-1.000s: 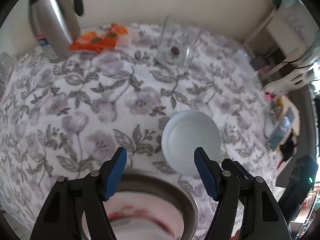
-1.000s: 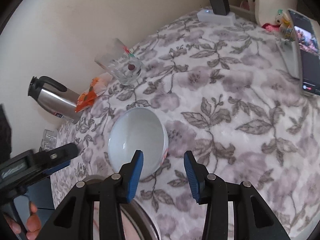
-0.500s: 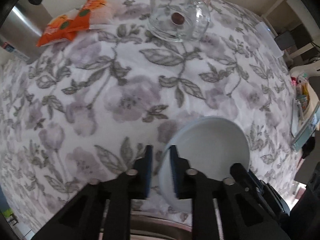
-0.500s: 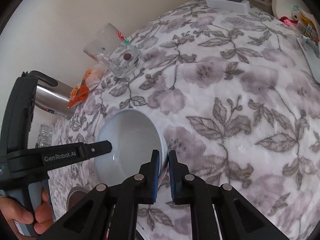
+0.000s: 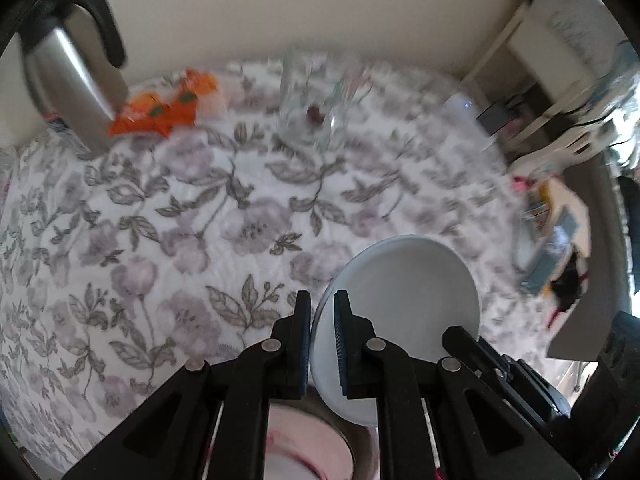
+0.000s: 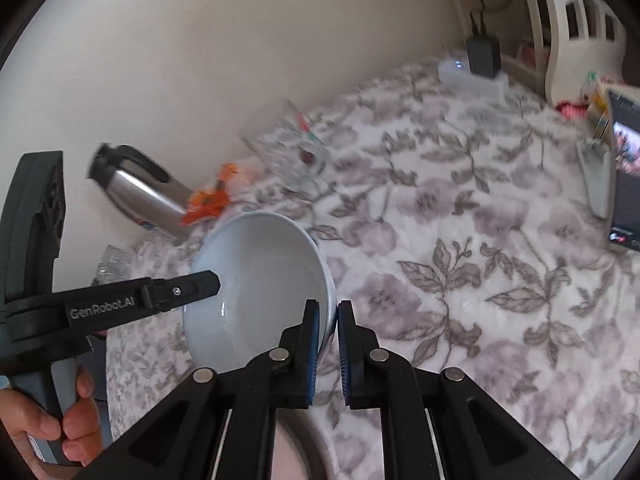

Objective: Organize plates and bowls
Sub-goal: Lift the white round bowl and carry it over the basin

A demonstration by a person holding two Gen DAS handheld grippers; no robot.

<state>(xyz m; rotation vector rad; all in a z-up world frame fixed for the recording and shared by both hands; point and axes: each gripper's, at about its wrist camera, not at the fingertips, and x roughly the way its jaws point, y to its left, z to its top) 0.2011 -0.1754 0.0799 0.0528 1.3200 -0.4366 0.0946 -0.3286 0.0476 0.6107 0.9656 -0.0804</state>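
Note:
A plain white bowl (image 5: pixel 404 296) is held up off the floral tablecloth, gripped on two sides. My left gripper (image 5: pixel 322 308) is shut on its left rim. My right gripper (image 6: pixel 328 316) is shut on its right rim; the bowl (image 6: pixel 260 280) tilts toward the left there. The left gripper's finger (image 6: pixel 176 292) shows at the bowl's far rim in the right wrist view. A pink-and-white plate with a grey rim (image 5: pixel 304 448) lies below the grippers, mostly hidden.
A steel thermos (image 5: pixel 68 80), an orange snack packet (image 5: pixel 160 108) and a glass mug (image 5: pixel 316 108) stand at the back by the wall. A white box with a charger (image 6: pixel 476 68) and a propped phone (image 6: pixel 624 176) are at the right.
Both grippers closed on the bowl's rims, then lifted it off the cloth and drew it back over the plate. Both views show motion blur.

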